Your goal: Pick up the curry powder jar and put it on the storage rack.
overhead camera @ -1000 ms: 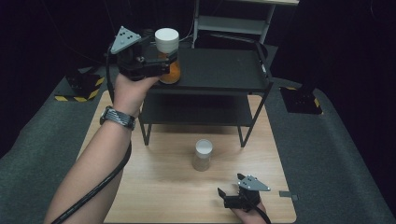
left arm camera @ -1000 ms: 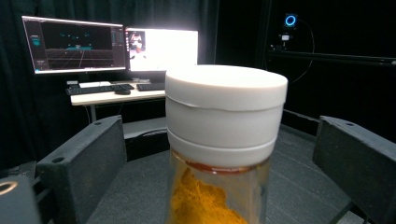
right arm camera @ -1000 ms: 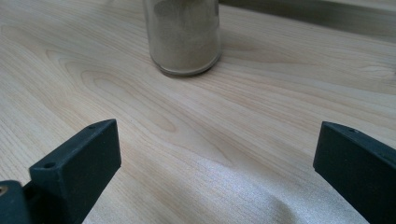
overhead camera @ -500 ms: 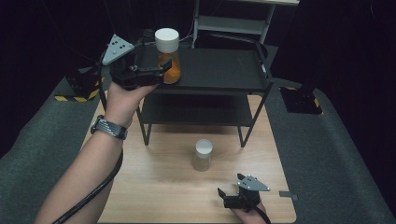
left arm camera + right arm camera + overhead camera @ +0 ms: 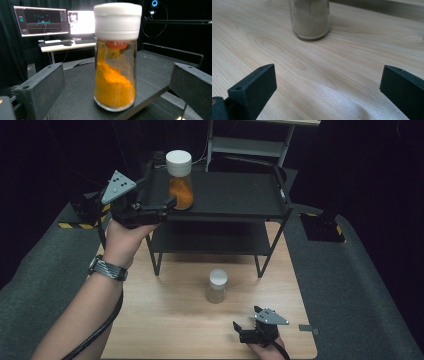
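Your left gripper is at the left end of the top shelf of the black rack. The orange-powder jar stands upright on that shelf near its left front edge. In the left gripper view the jar stands ahead of the jaws and in line with the gap between them, with clear space on both sides; neither jaw touches the glass. The jaws are released, spread wide, and have just been opening with nothing between them.

Your right gripper rests low at the near edge of the worktop. Its jaws are also released and hold nothing. The pale-powder jar stands upright on the worktop, in front of the rack and beyond the right gripper. In the right gripper view this jar stands well ahead of the jaws and left of the centre of the gap.

Count: two jars, each with a white cap, one with orange powder and one with pale powder. Two grippers. One rack with two black shelves.
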